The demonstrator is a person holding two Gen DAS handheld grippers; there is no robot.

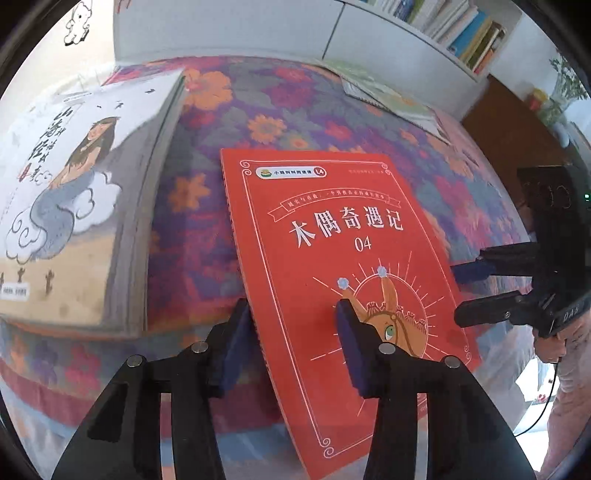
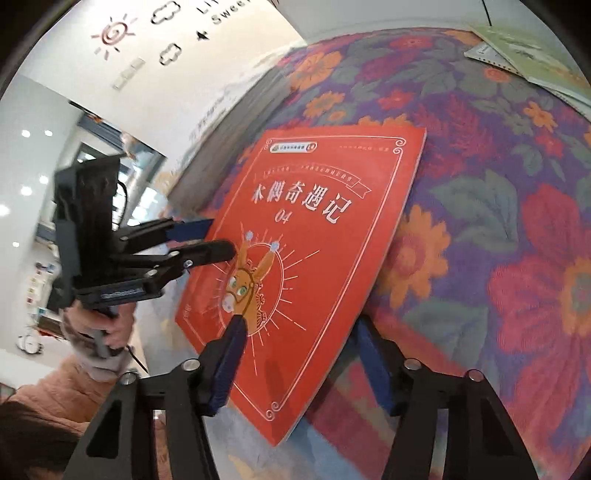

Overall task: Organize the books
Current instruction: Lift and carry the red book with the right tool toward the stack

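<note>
We cannot make out whether any pad presses on the thin red paperback book (image 1: 332, 229), and its near corner runs out of the left wrist view behind the left claw (image 1: 291, 310). That claw stands at a middling gap, far wider than the book is thick. The book's ridged spine edge passes between its fingers, one blue-padded finger (image 1: 236, 332) beyond that edge and the other over the glossy cover. The right claw (image 2: 299, 325) also gapes, with the opposite long edge between its fingers: one lies over the cover, the other is partly hidden beneath it. The book sits just ahead of both claws, slanted. Its far end is down on the worktop (image 1: 295, 96), which is draped in a flowered purple, red and orange cloth. Its long axis runs away from the claws, and the white title reads upright, head end farthest. A donkey drawing in a rayed circle is partly covered by the left claw's finger. To the left of the left claw lies a thick white illustrated hardback (image 1: 66, 184), cut off by the lens rim. Far ahead lie pale green spiral-bound booklets (image 1: 388, 96), blurred, and above them a white shelf of upright books (image 1: 461, 33). A person's hand (image 2: 99, 325) in a pink sleeve grips the left claw's handle.
</note>
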